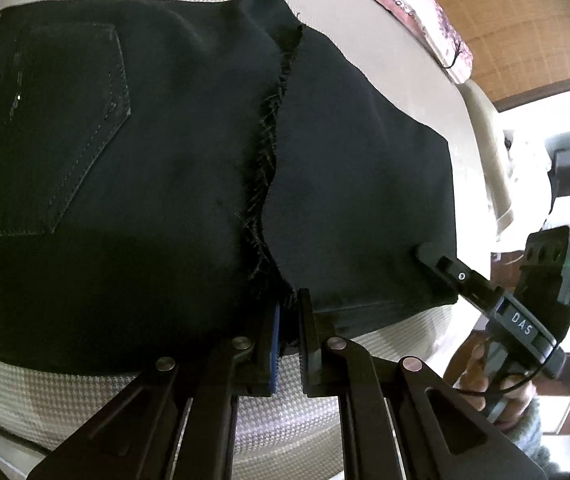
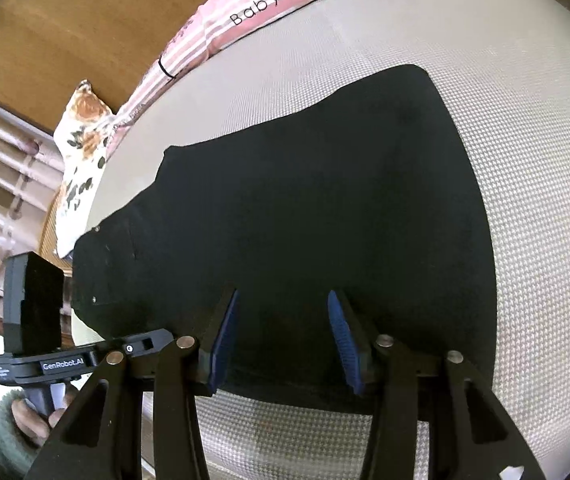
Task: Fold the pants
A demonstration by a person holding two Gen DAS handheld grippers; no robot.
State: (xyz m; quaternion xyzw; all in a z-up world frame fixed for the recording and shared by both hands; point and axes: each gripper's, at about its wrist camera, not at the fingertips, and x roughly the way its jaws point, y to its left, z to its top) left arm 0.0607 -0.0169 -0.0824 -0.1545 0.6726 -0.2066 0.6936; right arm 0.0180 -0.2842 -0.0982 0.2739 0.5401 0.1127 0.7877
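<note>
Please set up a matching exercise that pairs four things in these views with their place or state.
Things:
1. left gripper
2. right gripper
3. back pocket
4. pink striped cloth

Places or states:
A. lettered "Baby", lying beyond the far side of the pants
B. jaws apart, astride the pants' near edge
C. shut on the pants' near edge, by the frayed seam
D. stitched on the pants, at the left of the left wrist view

Pairs: 1-C, 2-B, 3-D, 4-A
</note>
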